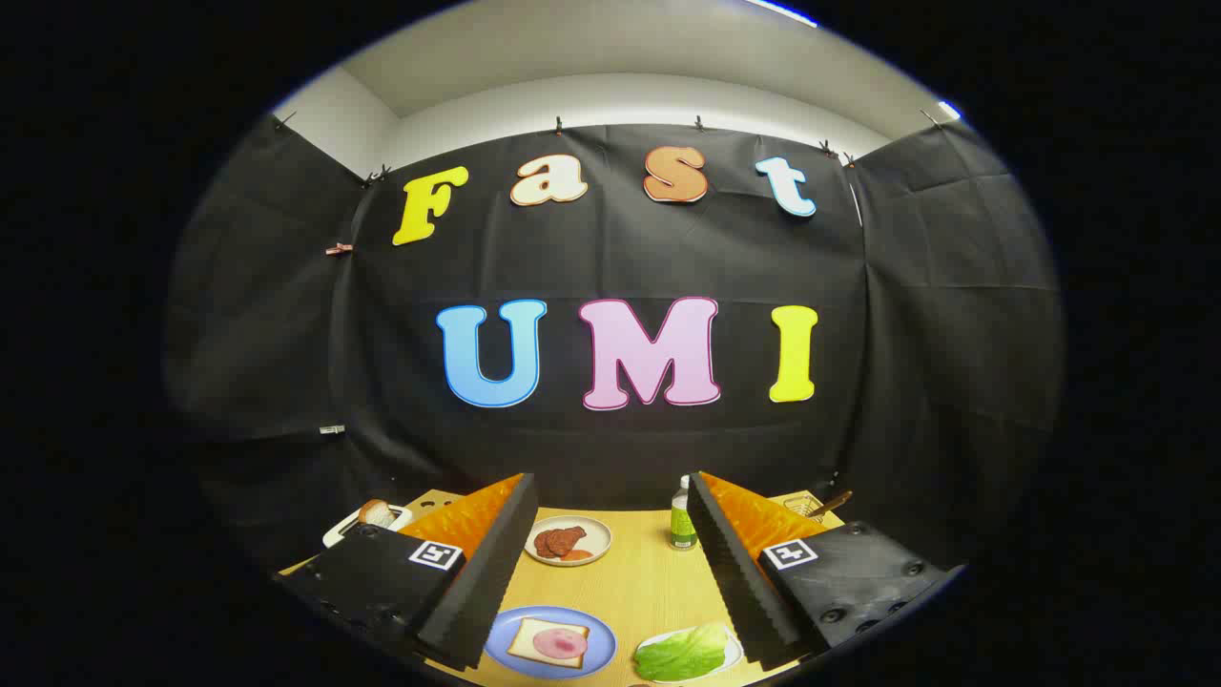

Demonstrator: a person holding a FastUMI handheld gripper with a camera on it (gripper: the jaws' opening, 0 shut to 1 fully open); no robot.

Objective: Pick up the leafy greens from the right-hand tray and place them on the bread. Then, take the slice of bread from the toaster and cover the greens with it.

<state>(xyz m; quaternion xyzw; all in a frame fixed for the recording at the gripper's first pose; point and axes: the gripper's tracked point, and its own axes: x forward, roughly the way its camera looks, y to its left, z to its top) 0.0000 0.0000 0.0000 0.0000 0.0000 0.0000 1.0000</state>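
My gripper (610,534) is open and holds nothing, its two fingers spread wide above the wooden table (639,582). Between the fingers and low down lies a blue plate (506,658) with a slice of bread (546,642) topped by a round pink ham slice. To its right, by the right finger, a white tray (733,651) holds the leafy greens (682,654). Beyond the left finger stands a white toaster (367,520) with a slice of bread (378,512) sticking out of it.
A white plate with dark red meat slices (568,541) sits mid-table between the fingers. A small bottle with a green label (682,515) stands near the right finger. A wire basket with a wooden-handled tool (811,504) is behind the right finger. Black cloth walls the booth.
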